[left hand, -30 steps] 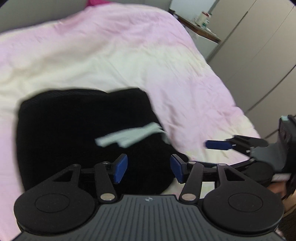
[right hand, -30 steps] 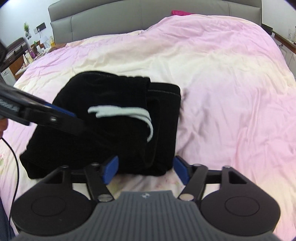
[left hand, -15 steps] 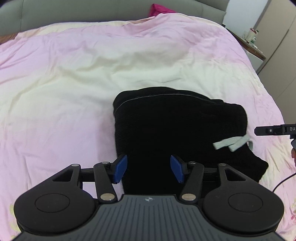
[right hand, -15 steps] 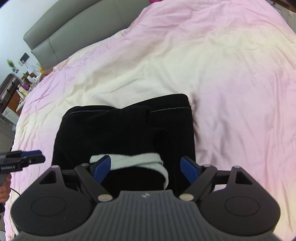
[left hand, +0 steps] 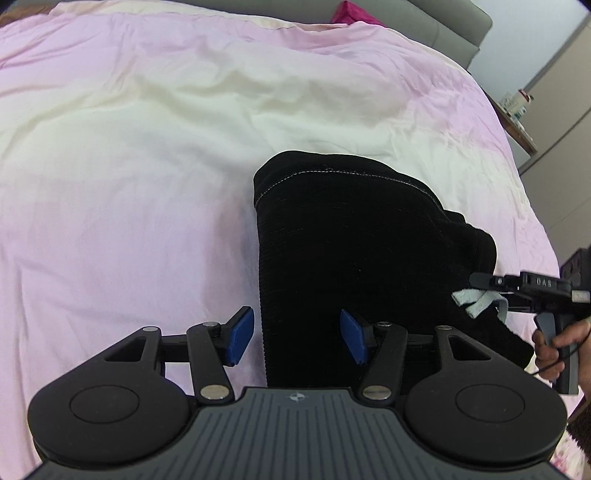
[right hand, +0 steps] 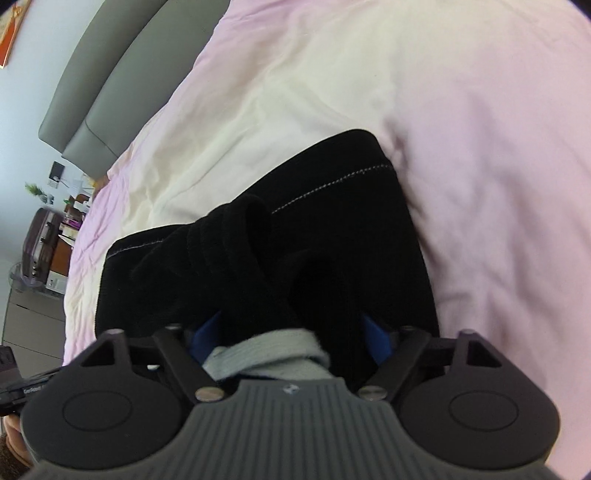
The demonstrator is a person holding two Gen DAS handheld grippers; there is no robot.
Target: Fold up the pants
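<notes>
Now the right gripper (right hand: 291, 336) has dropped low over the folded black ribbed pants (left hand: 351, 251), jaws wide and straddling its pale grey drawstring (right hand: 266, 354), while the left gripper (left hand: 297, 339), jaws also wide and empty, has swung to the bundle's left edge, so a final tuck looks close.

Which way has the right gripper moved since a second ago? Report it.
Yes. The right gripper advanced over the black pants, its jaws now straddling the grey drawstring.

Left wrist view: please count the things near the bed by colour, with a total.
Black: 1, the folded pants
Pale grey: 1, the drawstring
Pink and cream: 1, the bedcover
Magenta: 1, a cloth at the headboard
Total: 4
</notes>
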